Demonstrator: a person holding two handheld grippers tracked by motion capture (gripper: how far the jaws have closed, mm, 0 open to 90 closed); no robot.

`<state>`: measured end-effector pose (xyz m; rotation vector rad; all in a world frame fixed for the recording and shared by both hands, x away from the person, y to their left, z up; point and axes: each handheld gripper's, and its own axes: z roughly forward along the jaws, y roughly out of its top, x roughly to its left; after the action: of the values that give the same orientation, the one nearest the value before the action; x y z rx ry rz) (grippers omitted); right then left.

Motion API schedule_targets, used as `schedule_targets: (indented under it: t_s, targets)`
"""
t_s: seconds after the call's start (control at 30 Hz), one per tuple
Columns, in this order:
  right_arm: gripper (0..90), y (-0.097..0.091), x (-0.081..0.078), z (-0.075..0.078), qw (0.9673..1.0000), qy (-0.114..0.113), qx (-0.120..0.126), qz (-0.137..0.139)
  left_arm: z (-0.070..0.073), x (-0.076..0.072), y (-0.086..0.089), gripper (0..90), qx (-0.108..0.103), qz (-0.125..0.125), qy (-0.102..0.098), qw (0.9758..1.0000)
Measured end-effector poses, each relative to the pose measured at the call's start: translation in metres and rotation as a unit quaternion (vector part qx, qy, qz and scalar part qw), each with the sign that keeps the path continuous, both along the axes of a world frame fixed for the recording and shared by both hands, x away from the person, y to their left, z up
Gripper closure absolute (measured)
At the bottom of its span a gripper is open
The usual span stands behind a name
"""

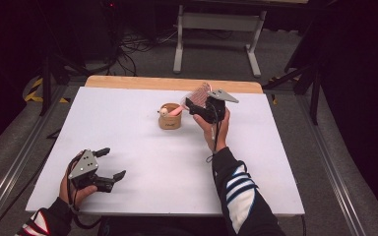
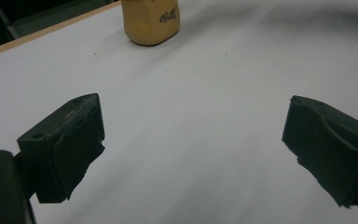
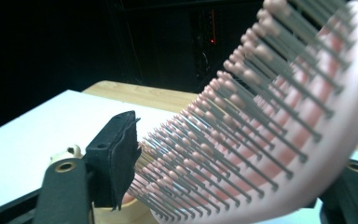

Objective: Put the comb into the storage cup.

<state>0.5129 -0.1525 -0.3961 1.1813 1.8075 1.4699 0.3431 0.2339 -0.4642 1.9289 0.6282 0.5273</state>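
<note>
A pink plastic hairbrush (image 3: 279, 126) with grey bristles is seen handle-down in a tan round cup (image 1: 170, 118) mid-table – its head between the right gripper (image 1: 203, 109) jaws, apparently unclamped. The left gripper (image 1: 109, 163) is spread wide, empty, near the front-left edge.

The brush (image 3: 279, 116) looks like smooth pink plastic with thin grey bristles tipped in pink beads. The worktop (image 1: 142, 147) is matt white with a wooden far edge. The tan cup (image 2: 151, 21) has a dull finish.

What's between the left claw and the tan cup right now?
Nothing: bare white table lies between the open left claw and the tan cup, seen in the left gripper view.
</note>
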Motion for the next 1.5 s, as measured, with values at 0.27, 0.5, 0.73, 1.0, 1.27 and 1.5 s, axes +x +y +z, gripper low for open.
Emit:
schedule_targets:
  t_s: [0.27, 0.5, 0.73, 1.0, 1.27, 1.5]
  targets:
    - [21.2, 0.001, 0.000, -0.001, 0.9999, 0.005, -0.012, 0.001, 0.000, 0.000, 0.000, 6.1, 0.003, 0.000, 0.000, 1.0000]
    - [13.4, -0.001, -0.001, 0.002, 0.9998, -0.003, -0.018, -0.005, 0.000, 0.000, 0.000, 6.0, 0.002, 0.002, -0.001, 1.0000]
    - [5.5, -0.006, -0.002, 0.005, 0.9997, -0.011, -0.020, -0.013, 0.000, 0.000, 0.000, 6.1, 0.005, 0.000, -0.001, 1.0000]
    - [3.6, -0.006, -0.004, 0.007, 0.9990, -0.020, -0.035, -0.021, 0.001, 0.000, 0.000, 6.1, 0.005, 0.001, -0.002, 1.0000]
    - [2.8, -0.007, -0.006, 0.011, 0.9979, -0.028, -0.052, -0.025, 0.001, 0.000, 0.001, 6.1, 0.003, 0.001, -0.003, 1.0000]
    - [3.0, -0.008, -0.009, 0.016, 0.9969, -0.039, -0.063, -0.026, 0.001, 0.000, 0.000, 6.1, 0.006, 0.000, -0.003, 1.0000]
